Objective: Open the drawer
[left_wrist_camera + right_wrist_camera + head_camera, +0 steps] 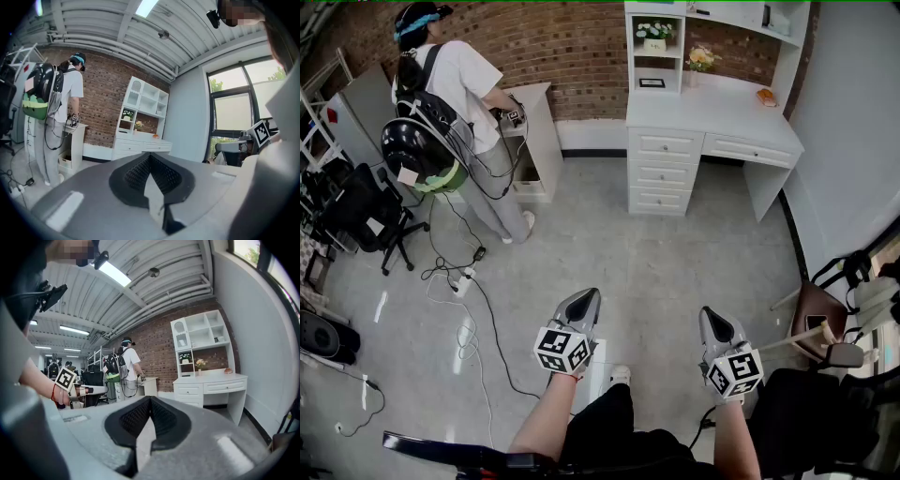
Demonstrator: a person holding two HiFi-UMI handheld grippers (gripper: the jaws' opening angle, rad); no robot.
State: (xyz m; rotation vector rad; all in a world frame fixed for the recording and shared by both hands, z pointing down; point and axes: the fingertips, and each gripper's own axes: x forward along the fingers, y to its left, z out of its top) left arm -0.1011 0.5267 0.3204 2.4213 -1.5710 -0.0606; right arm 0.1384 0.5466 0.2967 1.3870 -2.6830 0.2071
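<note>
While the fingers of the left gripper (584,302) and right gripper (713,321) sit clenched on nothing, the white wooden drawer (664,144) waits well apart at one o'clock. Approach likely comes first, then unclenching to grasp it.

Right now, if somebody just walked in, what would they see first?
Probably the white desk with drawers against the brick wall at the far end. Next, a person wearing a backpack stands at a small cabinet on the far left. Close up, the left tool and right tool point that way, both shut and empty.
</note>
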